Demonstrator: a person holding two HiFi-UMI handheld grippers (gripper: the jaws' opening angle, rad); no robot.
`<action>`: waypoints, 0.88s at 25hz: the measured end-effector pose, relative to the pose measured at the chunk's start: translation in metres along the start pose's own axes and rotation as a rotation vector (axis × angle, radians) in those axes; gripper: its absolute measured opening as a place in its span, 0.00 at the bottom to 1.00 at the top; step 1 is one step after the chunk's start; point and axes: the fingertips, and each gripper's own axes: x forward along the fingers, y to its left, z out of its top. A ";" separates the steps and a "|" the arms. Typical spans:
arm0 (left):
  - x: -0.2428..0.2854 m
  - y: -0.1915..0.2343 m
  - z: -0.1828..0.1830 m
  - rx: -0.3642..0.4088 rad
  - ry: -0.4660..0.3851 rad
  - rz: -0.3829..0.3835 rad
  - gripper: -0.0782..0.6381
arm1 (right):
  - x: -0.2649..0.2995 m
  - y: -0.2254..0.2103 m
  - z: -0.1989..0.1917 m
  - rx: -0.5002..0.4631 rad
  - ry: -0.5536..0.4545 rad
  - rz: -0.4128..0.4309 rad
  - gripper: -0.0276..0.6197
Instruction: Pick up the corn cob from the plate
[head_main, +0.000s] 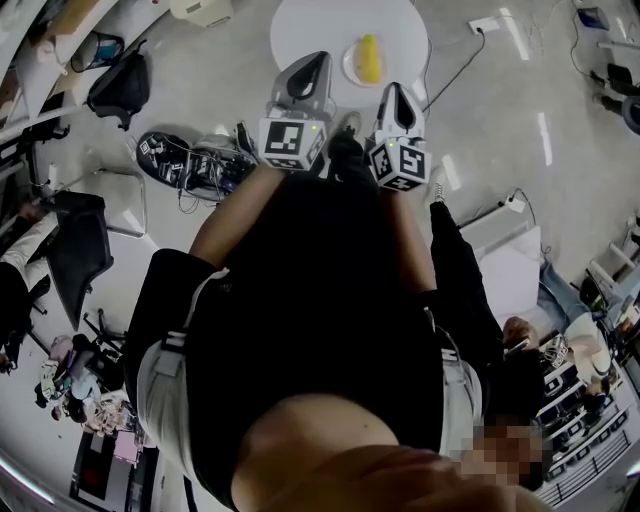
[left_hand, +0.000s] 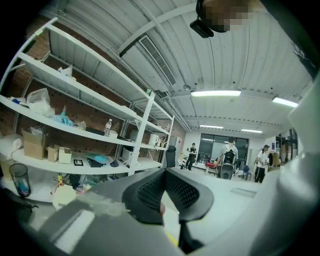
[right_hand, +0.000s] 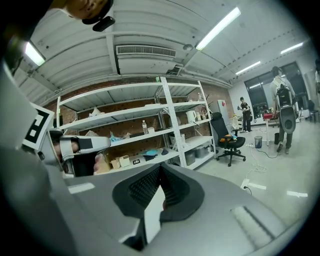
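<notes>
Corn cob (head_main: 369, 58) lies on the plate (head_main: 350, 68) on the round white table (head_main: 300, 25), apart from both tongs. Left gripper (head_main: 312, 62) and right gripper (head_main: 395, 92): jaws closed, holding nothing. Judged progress: 0 of 2 steps complete; approach and grasp remain.
</notes>
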 end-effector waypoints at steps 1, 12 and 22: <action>0.004 0.000 -0.001 0.001 0.002 0.005 0.12 | 0.003 -0.002 -0.001 0.001 0.008 0.004 0.05; 0.042 0.007 -0.022 0.003 0.031 0.048 0.12 | 0.036 -0.030 -0.020 0.023 0.061 0.024 0.05; 0.057 0.012 -0.053 -0.014 0.075 0.072 0.12 | 0.059 -0.043 -0.061 0.029 0.136 0.044 0.10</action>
